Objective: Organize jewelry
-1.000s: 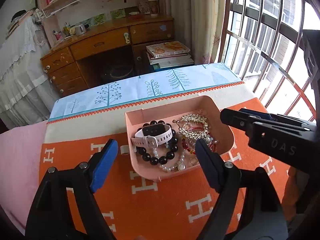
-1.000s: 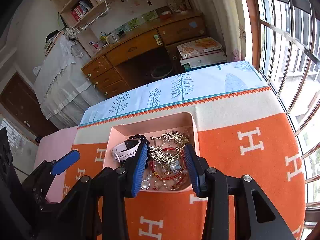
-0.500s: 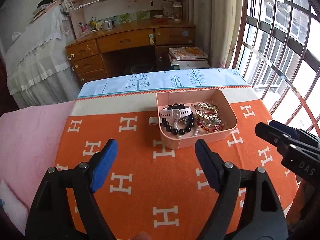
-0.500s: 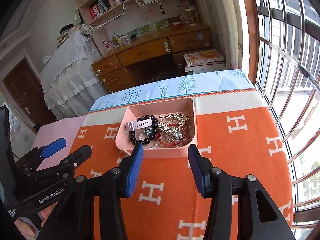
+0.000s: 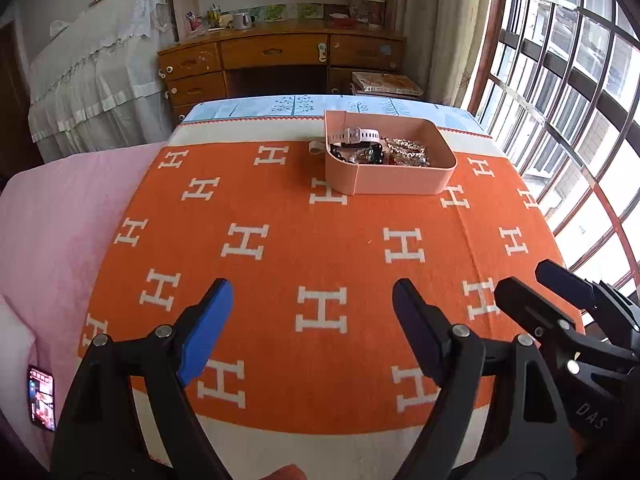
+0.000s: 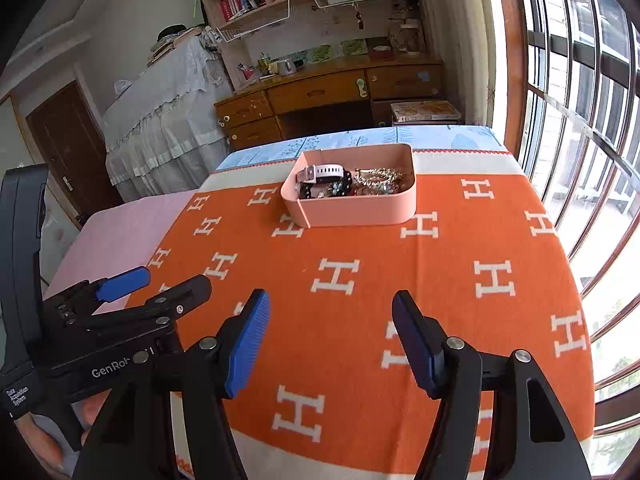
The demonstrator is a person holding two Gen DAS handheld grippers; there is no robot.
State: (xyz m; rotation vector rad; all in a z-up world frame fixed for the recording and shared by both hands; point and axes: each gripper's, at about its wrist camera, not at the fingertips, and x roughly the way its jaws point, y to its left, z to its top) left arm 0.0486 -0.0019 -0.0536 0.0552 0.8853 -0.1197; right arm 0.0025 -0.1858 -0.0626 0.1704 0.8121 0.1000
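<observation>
Jewelry tray [image 5: 396,182] sits farther off now (both grippers withdrawn).

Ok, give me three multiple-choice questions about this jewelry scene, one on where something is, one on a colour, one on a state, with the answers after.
1. Where does the white watch lie?
A. On the orange blanket beside the tray
B. In the left part of the pink tray
C. Between the right gripper's fingers

2. What colour is the blanket under the tray?
A. Orange with white H letters
B. Plain green
C. Black and yellow stripes

3. How do the two grippers stand?
A. Both shut on jewelry
B. Left open, right shut on the watch
C. Both open and holding nothing

Answers:
1. B, the watch sits inside the pink tray at its left end, next to the dark beads.
2. A, the pattern shows in both views.
3. C, the left gripper and the right gripper show wide gaps with only blanket between their pads.
</observation>
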